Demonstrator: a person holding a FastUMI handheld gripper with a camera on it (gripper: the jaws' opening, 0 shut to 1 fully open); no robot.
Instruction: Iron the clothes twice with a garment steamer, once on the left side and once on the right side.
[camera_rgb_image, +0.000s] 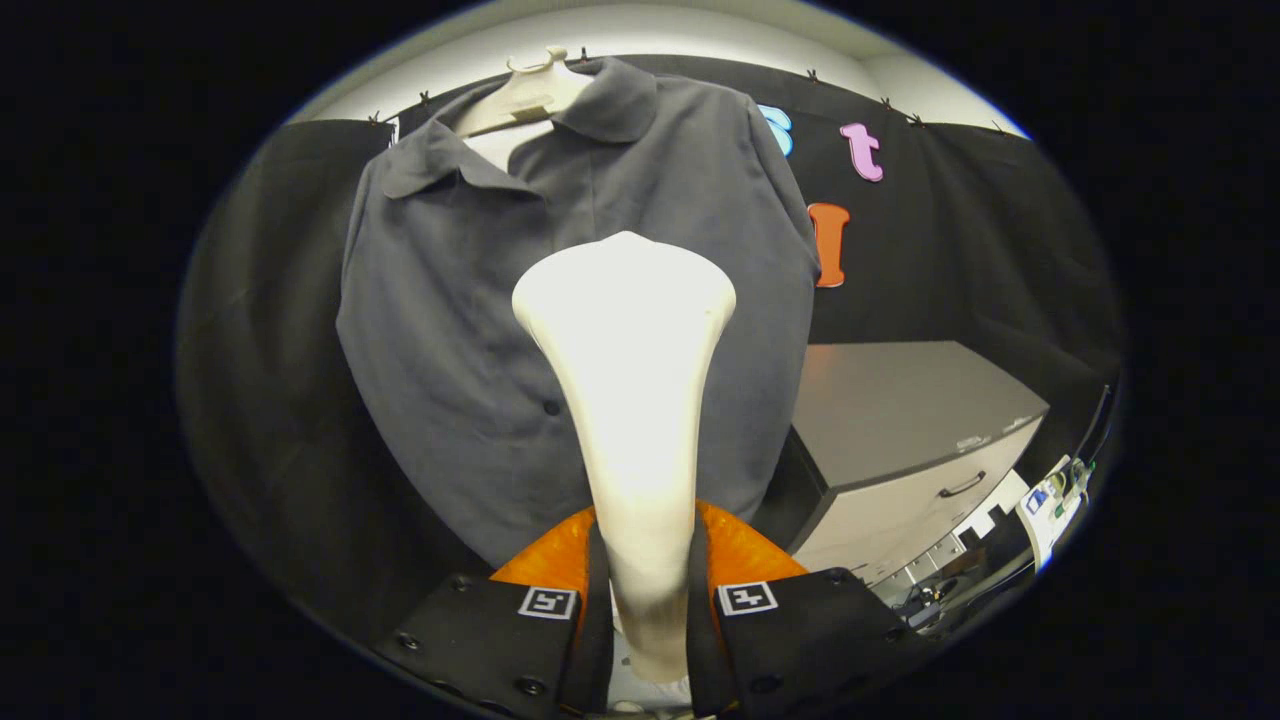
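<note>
Steamer (625, 400) stands upright between the two fingers of the gripper (648, 610), which are closed narrow on its handle, one finger pressing each side. Its cream body widens upward into a broad head at twelve o'clock from the fingers, and that head is set in front of the dark grey shirt (450, 330). I cannot tell whether the head touches the cloth. The shirt hangs buttoned on a pale hanger (520, 95) at about eleven o'clock from the steamer head, against the black cloth wall (960, 250). At three o'clock from the steamer, well apart, stands a grey cabinet (900, 430) with a drawer handle on its front.
</note>
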